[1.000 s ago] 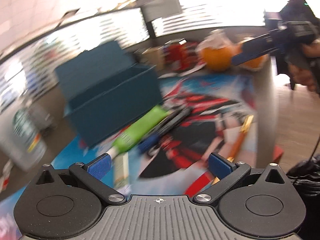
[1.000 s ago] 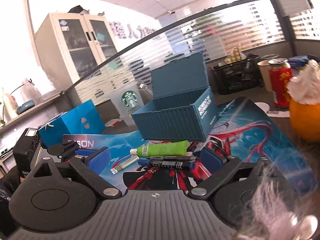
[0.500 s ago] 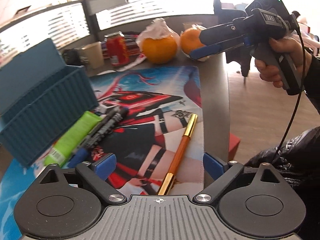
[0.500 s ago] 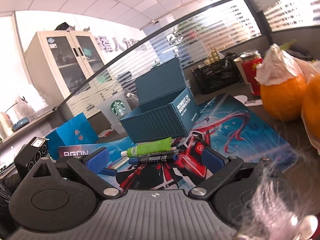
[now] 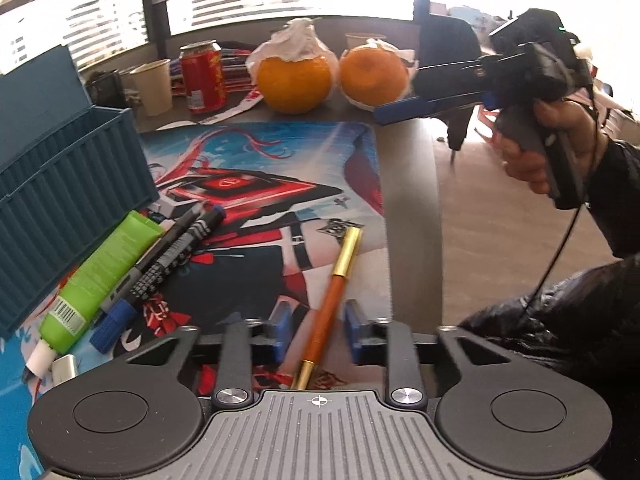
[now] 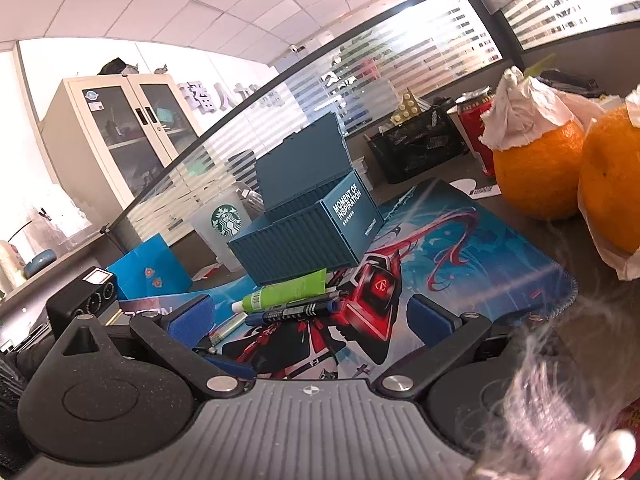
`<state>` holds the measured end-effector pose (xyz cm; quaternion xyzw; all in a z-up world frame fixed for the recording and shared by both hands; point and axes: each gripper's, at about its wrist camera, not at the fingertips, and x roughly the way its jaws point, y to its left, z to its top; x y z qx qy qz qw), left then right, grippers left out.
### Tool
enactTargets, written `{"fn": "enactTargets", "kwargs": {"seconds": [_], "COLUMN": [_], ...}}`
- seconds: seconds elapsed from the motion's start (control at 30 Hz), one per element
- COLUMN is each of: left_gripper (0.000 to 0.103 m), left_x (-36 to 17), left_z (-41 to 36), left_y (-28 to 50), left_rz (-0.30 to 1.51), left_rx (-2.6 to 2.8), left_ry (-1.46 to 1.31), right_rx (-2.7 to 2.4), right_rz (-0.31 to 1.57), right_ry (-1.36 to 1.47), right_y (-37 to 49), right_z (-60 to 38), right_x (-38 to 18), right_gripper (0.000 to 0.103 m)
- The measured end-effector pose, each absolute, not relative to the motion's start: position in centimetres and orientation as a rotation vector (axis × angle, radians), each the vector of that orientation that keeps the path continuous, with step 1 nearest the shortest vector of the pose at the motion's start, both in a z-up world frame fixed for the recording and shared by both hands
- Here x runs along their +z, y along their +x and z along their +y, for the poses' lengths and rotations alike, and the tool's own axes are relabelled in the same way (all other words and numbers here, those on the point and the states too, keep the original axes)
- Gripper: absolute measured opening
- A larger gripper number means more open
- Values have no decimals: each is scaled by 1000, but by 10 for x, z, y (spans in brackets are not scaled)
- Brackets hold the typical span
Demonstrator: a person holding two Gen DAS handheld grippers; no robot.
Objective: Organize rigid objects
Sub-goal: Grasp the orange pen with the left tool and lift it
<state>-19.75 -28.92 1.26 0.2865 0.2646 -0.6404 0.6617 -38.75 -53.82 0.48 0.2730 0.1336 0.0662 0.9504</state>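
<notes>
An orange pen with gold ends (image 5: 332, 292) lies on the printed desk mat (image 5: 260, 152) near the table's right edge. My left gripper (image 5: 318, 330) straddles the pen's lower half. Its jaws are closing, and a small gap still shows between the pen and each blue pad. A green tube (image 5: 100, 276) and two dark markers (image 5: 176, 252) lie against an open teal container box (image 5: 60, 184). My right gripper (image 6: 310, 316) hovers low over the mat facing the box (image 6: 304, 240). Its jaws are opening with nothing between them.
Two oranges (image 5: 294, 76) (image 5: 374, 76), a red can (image 5: 202, 76) and a paper cup (image 5: 154, 86) stand at the back. A Starbucks cup (image 6: 224, 224) stands behind the box. A small white stick (image 5: 64, 366) lies by the tube. The table edge (image 5: 412, 200) runs just right of the pen.
The left view swung from the teal box to the orange pen and dipped, and its jaws narrowed around the pen. The right gripper sank toward the mat, nearer the oranges.
</notes>
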Motion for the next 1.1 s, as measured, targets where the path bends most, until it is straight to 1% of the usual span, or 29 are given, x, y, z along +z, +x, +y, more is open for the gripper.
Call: {"fn": "enactTargets", "kwargs": {"seconds": [0.17,0.33,0.5,0.7,1.1], "left_gripper": [18,8,8,8,8], "left_x": [13,13,14,17,49], "left_z": [-289,-288,-286,-286,-284], "left_y": [-196,-193,-202,-202,-179], "left_rz": [611,629,601,610,558], "left_rx": [-1433,-1404,-1411,-1419,-1355], "left_ry": [630,597,629,611,610], "right_rx": [133,136,138,150,185], "right_rz": [281,282,286,294,306], "right_ry": [570,580,582,586,600], "right_y": [-385,-384,-383,-378,-369], "right_z": [-541,-542,-541,-539,-538], "right_x": [-1,-4,-5,-8,-12], "right_gripper": [103,103,103,103,103]}}
